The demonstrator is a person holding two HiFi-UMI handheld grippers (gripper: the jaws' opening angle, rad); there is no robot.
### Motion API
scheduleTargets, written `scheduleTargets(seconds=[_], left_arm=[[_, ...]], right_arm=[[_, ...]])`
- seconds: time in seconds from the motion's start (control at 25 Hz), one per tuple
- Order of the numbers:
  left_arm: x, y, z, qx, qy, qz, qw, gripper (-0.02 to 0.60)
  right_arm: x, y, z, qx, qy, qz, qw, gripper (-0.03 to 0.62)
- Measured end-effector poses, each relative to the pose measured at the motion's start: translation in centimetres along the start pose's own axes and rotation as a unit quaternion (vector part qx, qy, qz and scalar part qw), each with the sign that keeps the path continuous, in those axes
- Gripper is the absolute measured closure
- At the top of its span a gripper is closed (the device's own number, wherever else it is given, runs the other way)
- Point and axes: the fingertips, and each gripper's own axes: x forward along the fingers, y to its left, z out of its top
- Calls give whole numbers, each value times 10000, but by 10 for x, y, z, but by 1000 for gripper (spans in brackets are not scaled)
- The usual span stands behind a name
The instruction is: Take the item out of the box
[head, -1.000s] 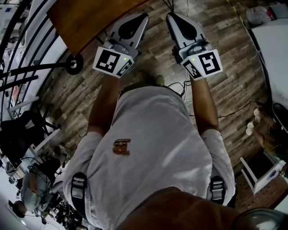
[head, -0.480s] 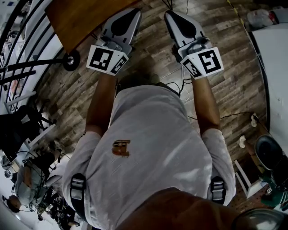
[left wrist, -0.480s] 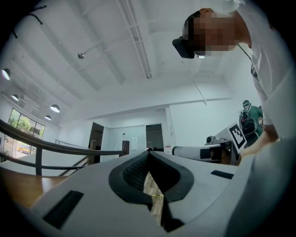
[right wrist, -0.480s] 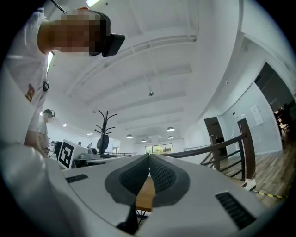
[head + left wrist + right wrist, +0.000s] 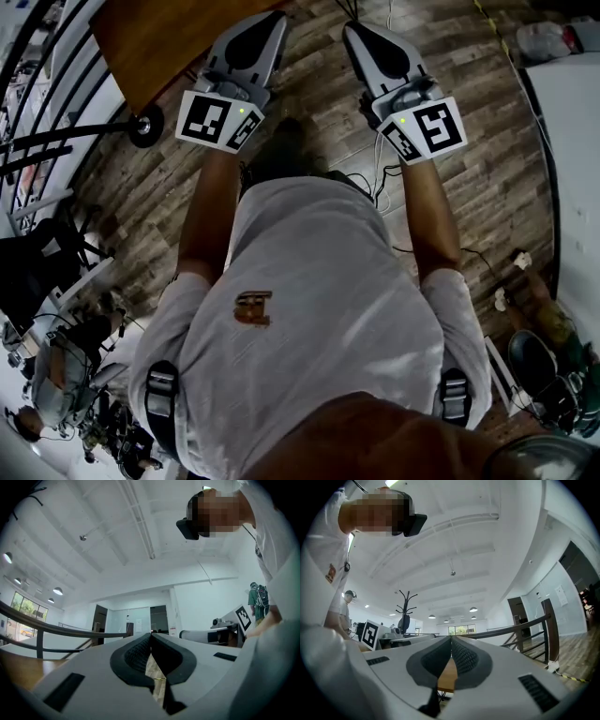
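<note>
Grey-brown wood-plank floor (image 5: 487, 187) fills the head view, and a brown wooden tabletop (image 5: 159, 47) lies ahead at the left. No box or item shows in any view. The left gripper (image 5: 151, 634) and right gripper (image 5: 451, 639) point forward, jaws pressed together, empty. It would be best to find the box first, then part the jaws before reaching in.
</note>
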Motion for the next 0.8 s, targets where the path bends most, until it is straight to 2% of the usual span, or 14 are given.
scheduleTargets(seconds=[0.2,0.4,0.72,0.8], left_arm=[[29,21,-11,39,16,-34,10000,561],[85,66,-24,66,-57,-15,10000,561],[171,166,-49,107,-88,6,9999,561],[192,194,-43,104,-85,8,9999,561]], right_arm=[[18,-32,-5,-26,-41,-62,10000,562],[55,-89,-11,-86,-24,-95,9999,562],[153,-178,-22,-167,-14,-78,9998,562],[185,-196,-14,-190,17,-44,9998,562]])
